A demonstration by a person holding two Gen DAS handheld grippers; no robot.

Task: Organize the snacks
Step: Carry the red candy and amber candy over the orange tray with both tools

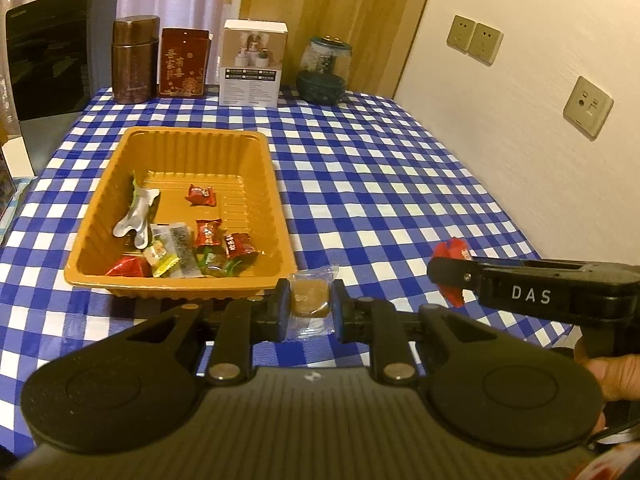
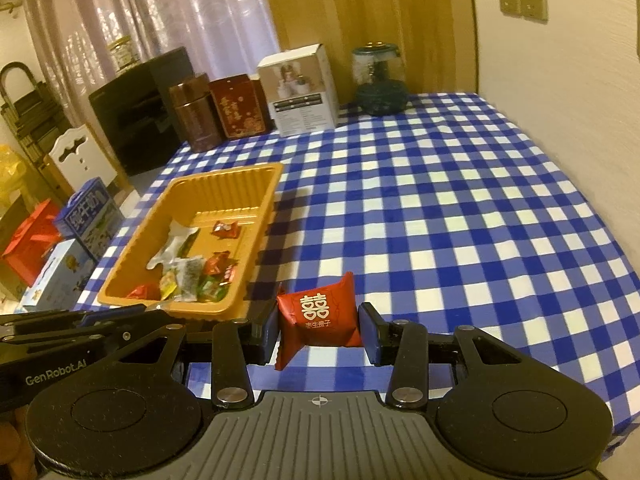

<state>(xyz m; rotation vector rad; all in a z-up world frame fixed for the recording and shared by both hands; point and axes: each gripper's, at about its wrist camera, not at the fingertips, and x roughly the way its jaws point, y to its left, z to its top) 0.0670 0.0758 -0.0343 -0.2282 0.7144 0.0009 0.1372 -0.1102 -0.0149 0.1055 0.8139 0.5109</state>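
Left wrist view: the left hand-held gripper (image 1: 310, 306) is clamped on a clear-wrapped brown snack (image 1: 310, 296), just beside the near rim of the orange tray (image 1: 180, 280) of wrapped candies on the checked table (image 1: 380, 184). The right hand-held gripper (image 2: 318, 330) pinches a red packet (image 2: 316, 320) between its pads, above the table right of the tray.

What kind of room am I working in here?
Most likely a home living or dining room: a table under a blue checked tablecloth, sheer curtains behind it, and tea tins and a gift box lined up along the back edge.
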